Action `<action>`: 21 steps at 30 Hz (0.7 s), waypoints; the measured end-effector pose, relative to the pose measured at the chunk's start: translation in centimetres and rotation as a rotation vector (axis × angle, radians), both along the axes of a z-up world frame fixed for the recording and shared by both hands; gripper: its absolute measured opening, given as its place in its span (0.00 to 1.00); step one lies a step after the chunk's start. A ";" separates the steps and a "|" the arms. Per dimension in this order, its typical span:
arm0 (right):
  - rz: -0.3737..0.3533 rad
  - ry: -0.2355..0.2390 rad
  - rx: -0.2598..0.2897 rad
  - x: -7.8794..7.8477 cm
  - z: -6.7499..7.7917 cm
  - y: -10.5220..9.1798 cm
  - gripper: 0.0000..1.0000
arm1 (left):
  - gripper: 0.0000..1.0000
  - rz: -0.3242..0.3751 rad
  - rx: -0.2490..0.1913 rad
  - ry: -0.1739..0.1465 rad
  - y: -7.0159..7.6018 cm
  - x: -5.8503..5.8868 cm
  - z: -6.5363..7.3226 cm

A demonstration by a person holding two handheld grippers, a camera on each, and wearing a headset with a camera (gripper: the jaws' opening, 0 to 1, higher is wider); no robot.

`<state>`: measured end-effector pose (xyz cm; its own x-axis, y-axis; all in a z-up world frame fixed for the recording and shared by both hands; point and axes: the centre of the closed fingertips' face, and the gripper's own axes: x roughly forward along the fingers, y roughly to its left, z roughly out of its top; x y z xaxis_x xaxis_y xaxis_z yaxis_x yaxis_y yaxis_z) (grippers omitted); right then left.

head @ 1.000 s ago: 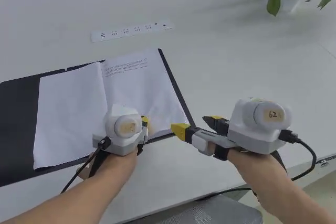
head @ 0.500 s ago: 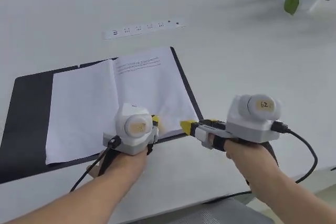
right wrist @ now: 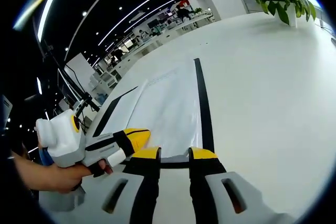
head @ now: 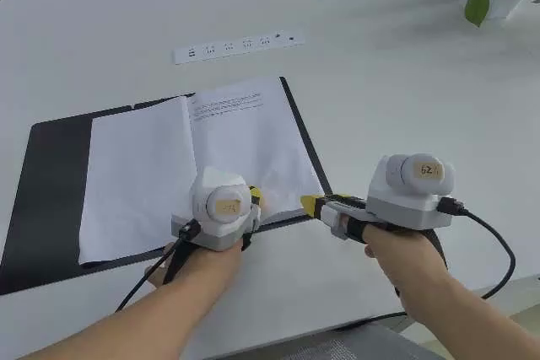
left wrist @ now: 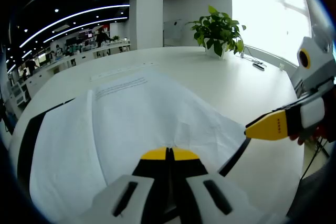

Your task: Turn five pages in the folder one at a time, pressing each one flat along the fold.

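The folder (head: 51, 200) lies open on the table (head: 380, 82), with black cover bare at its left side and white sheets either side of the fold (head: 190, 141). Little has changed in the last second. The right gripper (head: 314, 204) had its jaws spread wide off the folder's near right corner and has drawn them in to a narrow gap. It holds nothing and points in at that corner, just off the cover's edge. I take that as lining up to nip a single sheet, so no page turn is under way yet.

The left gripper (head: 255, 198) has kept its place at the near edge of the folder's right page (head: 253, 132), jaws closed tip to tip (in its own view the yellow tips meet with no gap). I cannot tell whether a sheet's edge is caught between them. The paper bulges a little just ahead of them, so it may be pressing or lifting there.

Against the earlier pictures the folder sits further right in the head view. The power strip (head: 239, 44) beyond the folder has shifted the same way, so the head has moved and the folder has not. The right page lies unturned, as it did.
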<state>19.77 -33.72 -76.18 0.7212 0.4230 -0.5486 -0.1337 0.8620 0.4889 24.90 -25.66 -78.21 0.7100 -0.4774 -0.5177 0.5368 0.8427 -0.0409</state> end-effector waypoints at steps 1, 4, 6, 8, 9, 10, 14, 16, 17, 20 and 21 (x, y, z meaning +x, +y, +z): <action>-0.009 0.003 0.001 0.0 0.0 -0.1 0.17 | 0.00 0.001 -0.002 0.001 0.0 0.0 0.0; -0.013 -0.001 -0.009 0.1 0.0 -0.4 0.10 | 0.00 0.000 -0.002 0.003 0.0 0.0 0.0; -0.023 0.005 -0.008 0.2 -0.1 -0.5 0.07 | 0.00 -0.001 -0.001 0.002 0.0 0.0 0.0; -0.029 0.012 -0.006 0.2 -0.3 -0.6 0.04 | 0.00 -0.001 0.000 0.002 0.0 0.1 0.0; -0.032 0.014 -0.005 0.2 -0.4 -0.7 0.03 | 0.00 -0.001 -0.001 0.002 0.0 0.1 0.0; -0.037 0.017 -0.005 0.2 -0.5 -0.7 0.02 | 0.00 -0.001 -0.002 0.003 0.0 0.1 0.0; -0.076 0.033 0.041 0.2 -0.5 -0.8 0.00 | 0.00 -0.003 -0.001 0.006 0.0 0.1 0.0; -0.083 0.033 0.055 0.3 -0.5 -0.6 0.00 | 0.00 -0.001 -0.002 0.008 0.0 0.1 0.0; -0.083 0.031 0.055 0.3 -0.4 -0.6 0.00 | 0.00 -0.001 -0.002 0.008 0.0 0.1 0.0; -0.083 0.013 0.061 0.4 0.3 -0.2 0.00 | 0.00 0.004 -0.012 0.016 0.0 0.2 0.0; -0.083 0.011 0.064 0.4 0.5 -0.1 0.00 | 0.00 0.011 -0.024 0.026 0.0 0.2 0.0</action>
<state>20.20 -33.84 -75.68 0.7494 0.3965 -0.5303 -0.0576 0.8369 0.5444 25.08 -25.68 -78.17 0.7016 -0.4823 -0.5245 0.5262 0.8470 -0.0749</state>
